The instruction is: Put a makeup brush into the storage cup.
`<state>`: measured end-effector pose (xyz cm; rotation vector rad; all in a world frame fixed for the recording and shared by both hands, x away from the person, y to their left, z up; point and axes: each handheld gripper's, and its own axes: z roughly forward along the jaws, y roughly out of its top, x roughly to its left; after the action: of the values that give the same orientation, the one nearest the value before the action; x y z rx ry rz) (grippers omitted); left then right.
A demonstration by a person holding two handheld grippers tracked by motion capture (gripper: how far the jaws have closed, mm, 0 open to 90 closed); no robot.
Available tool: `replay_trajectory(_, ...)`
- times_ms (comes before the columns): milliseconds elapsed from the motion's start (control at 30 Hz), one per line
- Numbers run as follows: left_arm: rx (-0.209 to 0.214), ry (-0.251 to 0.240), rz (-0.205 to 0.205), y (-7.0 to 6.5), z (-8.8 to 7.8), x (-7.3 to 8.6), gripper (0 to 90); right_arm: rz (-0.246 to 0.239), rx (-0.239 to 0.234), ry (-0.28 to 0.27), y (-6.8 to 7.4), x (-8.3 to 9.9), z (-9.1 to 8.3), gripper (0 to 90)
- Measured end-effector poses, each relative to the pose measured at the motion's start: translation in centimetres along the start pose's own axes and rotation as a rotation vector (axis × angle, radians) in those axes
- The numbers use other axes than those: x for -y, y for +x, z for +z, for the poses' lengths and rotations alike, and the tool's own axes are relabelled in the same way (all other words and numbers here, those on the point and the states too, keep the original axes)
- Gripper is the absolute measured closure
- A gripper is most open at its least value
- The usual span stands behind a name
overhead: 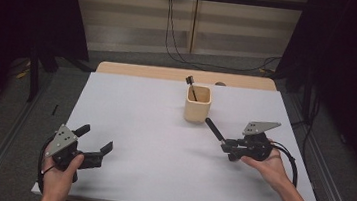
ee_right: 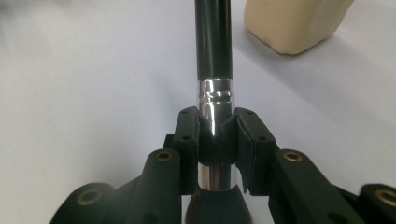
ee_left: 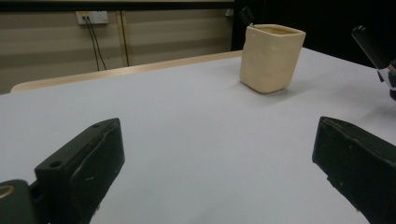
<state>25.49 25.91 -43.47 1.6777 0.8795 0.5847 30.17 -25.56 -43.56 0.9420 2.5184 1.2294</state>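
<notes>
A beige cup (overhead: 198, 103) (ee_left: 271, 58) (ee_right: 294, 23) stands upright toward the far middle of the white table cover (overhead: 151, 148). A thin black tool (overhead: 191, 87) (ee_left: 246, 16) leans inside it. My right gripper (overhead: 225, 148) (ee_right: 215, 126) is shut on the silver ferrule of a black-handled brush (overhead: 213, 129) (ee_right: 214, 46). The handle points up-left toward the cup and stops just short of it; the dark bristles lie behind the jaws. My left gripper (overhead: 95, 138) (ee_left: 219, 158) hovers at the near left, open, with nothing between its jaws.
A strip of bare wooden tabletop (overhead: 184, 75) shows past the cover's far edge. Cables (overhead: 172, 44) hang down the back wall to the floor. Metal rails run along both sides of the table, and dark curtains flank the space.
</notes>
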Motion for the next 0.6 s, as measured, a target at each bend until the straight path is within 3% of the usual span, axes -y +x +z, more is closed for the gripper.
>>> replay_trajectory(167,0.052,-0.039,-0.01,-0.7,-0.1,-0.4,1.7,0.037,-0.038,-0.092,-0.1,0.1,-1.0,71.6)
replay_trajectory(267,0.06,-0.038,0.002,-1.0,0.0,-0.4,1.6,0.032,-0.04,-0.132,0.4,-0.1,-1.5,71.6)
replay_trajectory(600,0.111,-0.009,0.047,-2.0,1.5,-0.9,1.7,0.023,-0.08,-0.185,1.2,-0.8,-1.5,71.6)
